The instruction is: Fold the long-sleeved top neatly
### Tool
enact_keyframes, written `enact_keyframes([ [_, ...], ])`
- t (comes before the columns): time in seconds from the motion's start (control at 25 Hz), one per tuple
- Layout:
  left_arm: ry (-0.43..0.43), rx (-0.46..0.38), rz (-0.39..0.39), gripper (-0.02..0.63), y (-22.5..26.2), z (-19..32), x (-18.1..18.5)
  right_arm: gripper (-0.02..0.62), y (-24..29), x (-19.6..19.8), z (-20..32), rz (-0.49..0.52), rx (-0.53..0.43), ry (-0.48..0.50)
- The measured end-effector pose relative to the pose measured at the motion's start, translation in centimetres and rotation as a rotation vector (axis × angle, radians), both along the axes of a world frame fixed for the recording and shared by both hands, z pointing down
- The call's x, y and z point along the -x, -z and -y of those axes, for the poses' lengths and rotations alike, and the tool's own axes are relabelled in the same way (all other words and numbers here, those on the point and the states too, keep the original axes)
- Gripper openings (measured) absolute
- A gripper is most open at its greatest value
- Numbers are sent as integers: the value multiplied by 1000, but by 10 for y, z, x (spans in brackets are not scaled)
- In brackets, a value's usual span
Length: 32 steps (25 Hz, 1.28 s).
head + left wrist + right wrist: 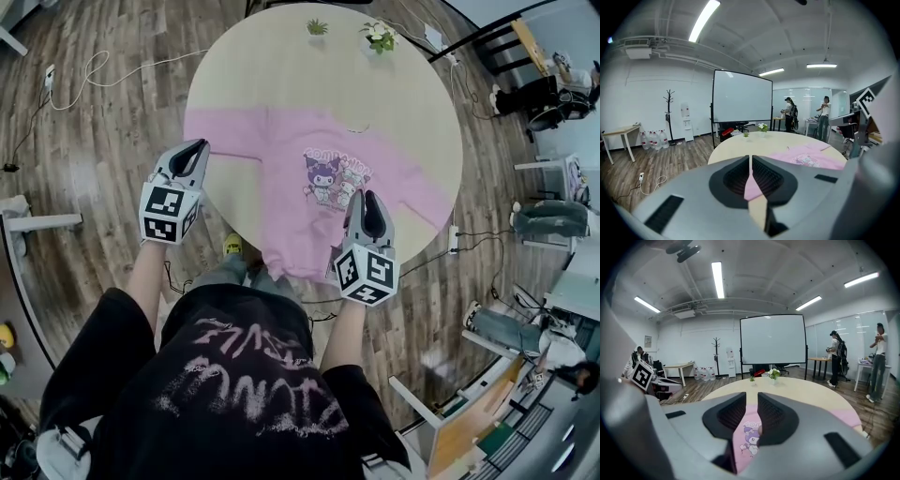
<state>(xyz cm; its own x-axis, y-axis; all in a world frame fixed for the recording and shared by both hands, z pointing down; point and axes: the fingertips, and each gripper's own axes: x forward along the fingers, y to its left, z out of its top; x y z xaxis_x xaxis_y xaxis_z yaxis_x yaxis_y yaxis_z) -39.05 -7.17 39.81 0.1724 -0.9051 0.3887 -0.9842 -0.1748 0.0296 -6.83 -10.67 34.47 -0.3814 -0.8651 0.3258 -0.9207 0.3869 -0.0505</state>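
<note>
Top (281,164): 1, spread flat | plants (379,36): 2 | left gripper (198,145): closed, empty | right gripper (371,199): jaws apart

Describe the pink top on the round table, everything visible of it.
The pink long-sleeved top lies flat, front up, on the round table, sleeves spread to both sides. It looks like soft knit fabric, with a cartoon print of purple and white characters on the chest. Its hem reaches the near table edge. The shut left gripper is at the sleeve end on that side; contact is unclear. The open right gripper hovers over the body beside the print.
</note>
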Motion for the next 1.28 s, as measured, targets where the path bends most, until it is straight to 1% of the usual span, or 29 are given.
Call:
enact_keyframes([
  [0.08,3,4,0,34,0,-1,2,101,0,3,1,5,2,13],
  [0.2,17,16,-12,113,-1,-3,5,137,-2,7,4,9,5,34],
  [0.48,78,37,3,162,-6,-14,18,204,-7,16,13,8,24,90],
  [0.6,108,51,12,171,-13,-23,27,221,-12,21,14,4,37,114],
  [0.84,158,80,31,183,-32,-33,51,235,-23,39,20,-14,57,162],
  [1.08,194,126,53,184,-65,-45,79,236,-39,64,25,-46,94,211],
  [1.28,207,157,59,183,-94,-49,101,236,-57,88,28,-82,123,244],
])
